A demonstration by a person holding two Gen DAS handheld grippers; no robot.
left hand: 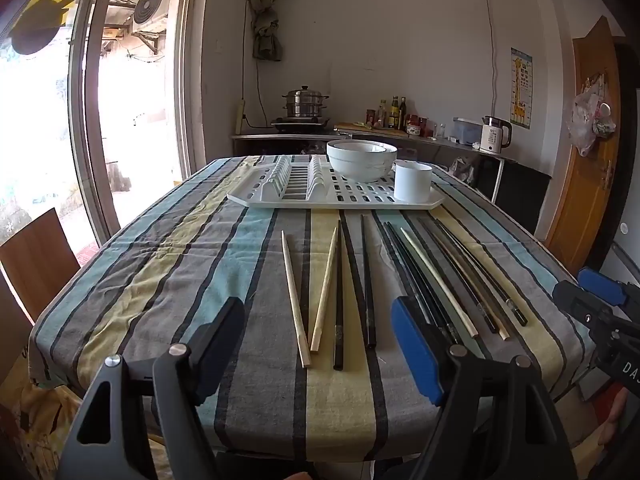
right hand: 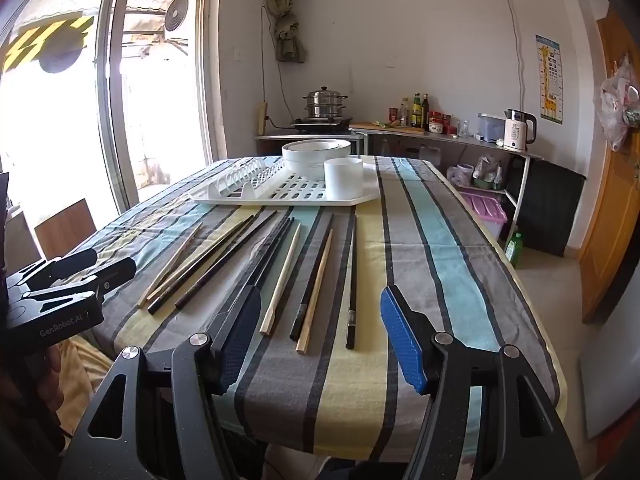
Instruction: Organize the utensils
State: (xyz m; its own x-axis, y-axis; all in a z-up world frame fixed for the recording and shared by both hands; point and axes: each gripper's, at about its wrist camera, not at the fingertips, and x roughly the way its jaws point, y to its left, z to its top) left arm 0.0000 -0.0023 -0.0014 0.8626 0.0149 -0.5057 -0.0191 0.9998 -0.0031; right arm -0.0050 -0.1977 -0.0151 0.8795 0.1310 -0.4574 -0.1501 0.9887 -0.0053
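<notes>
While the chopsticks [left hand: 366,280] lie loose on the striped tablecloth [left hand: 180,280], they form an uneven row just in front of the white drying rack [left hand: 340,196], tips towards it. Roughly a dozen show: pale wooden ones mixed with black ones, several on the right side overlapping. On the rack stand stacked white bowls [left hand: 362,160] and a white cup [left hand: 413,182] beside them.

Left gripper [left hand: 320,354] hangs above the near table edge, tilted downward, jaws spread wide and empty. Right gripper [right hand: 320,340] holds the same downward tilt beside it, jaws likewise released, clear of every stick. A hand [right hand: 50,364] grips the left tool's handle.
</notes>
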